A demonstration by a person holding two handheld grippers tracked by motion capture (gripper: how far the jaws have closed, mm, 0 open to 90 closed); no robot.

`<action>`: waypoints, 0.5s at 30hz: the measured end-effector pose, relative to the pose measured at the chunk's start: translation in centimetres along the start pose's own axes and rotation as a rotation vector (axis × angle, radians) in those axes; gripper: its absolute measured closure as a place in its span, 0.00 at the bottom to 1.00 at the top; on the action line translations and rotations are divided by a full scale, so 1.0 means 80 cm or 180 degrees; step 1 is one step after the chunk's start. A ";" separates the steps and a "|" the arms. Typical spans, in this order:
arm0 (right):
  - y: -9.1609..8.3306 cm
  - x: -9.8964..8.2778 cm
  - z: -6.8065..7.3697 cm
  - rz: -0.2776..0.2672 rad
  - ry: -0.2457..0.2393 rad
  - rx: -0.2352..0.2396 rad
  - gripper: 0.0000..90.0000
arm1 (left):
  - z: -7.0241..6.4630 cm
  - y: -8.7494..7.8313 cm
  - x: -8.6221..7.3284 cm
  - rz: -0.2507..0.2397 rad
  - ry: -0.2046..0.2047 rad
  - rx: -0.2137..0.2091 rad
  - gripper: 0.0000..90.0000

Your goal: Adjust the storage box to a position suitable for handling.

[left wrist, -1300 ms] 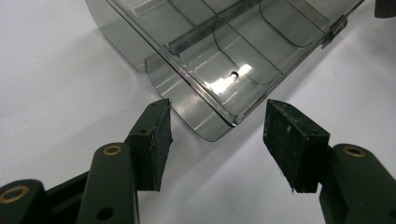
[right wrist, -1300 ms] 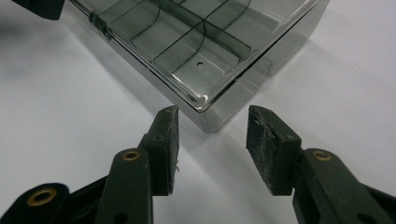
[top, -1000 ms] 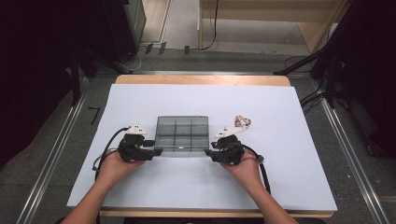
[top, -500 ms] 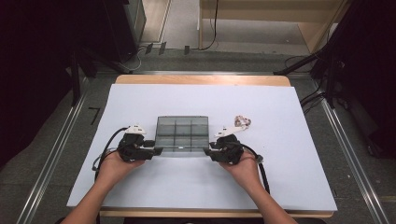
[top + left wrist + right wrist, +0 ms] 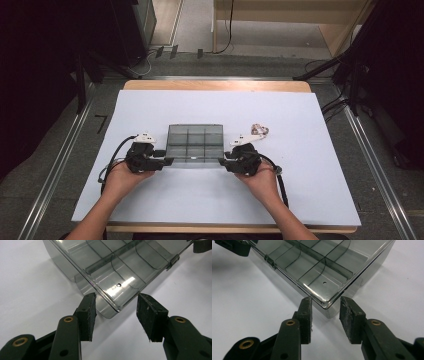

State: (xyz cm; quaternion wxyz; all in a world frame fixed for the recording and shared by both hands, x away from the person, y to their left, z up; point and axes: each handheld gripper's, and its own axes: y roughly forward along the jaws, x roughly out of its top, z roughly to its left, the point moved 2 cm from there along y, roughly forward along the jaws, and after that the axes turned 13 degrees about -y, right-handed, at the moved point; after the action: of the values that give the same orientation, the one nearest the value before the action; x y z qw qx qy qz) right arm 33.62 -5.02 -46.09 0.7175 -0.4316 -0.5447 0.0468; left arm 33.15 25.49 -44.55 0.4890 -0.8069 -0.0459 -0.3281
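We have the clear compartment box (image 5: pixel 195 145) lying mid-table with its long axis running across between us, the left gripper (image 5: pixel 167 161) at its near left corner and the right gripper (image 5: pixel 222 161) at its near right, both equally near, each with jaws half-open, just closing, astride a corner unpinched.

A small pale trinket (image 5: pixel 259 131) lies on the white sheet (image 5: pixel 310 165).

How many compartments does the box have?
6: the box shows a grid of three columns by two rows under its clear closed lid, one row far, one row near, between the grippers. None seems hidden.
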 end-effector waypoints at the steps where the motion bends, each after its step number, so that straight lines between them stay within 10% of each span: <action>1: 0.000 0.000 0.000 0.0000 0.0000 0.0000 0.71 | 0.000 0.000 0.000 0.0001 0.0000 0.0001 0.57; 15: -0.004 0.005 0.002 -0.0060 -0.0046 -0.0025 0.72 | -0.001 -0.005 0.003 -0.0054 0.0010 -0.0019 0.57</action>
State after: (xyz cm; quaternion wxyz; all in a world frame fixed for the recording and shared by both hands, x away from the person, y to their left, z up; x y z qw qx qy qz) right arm 33.48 -4.93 -45.57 0.7123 -0.4289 -0.5541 0.0410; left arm 33.13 25.59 -44.11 0.4839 -0.8074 -0.0509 -0.3336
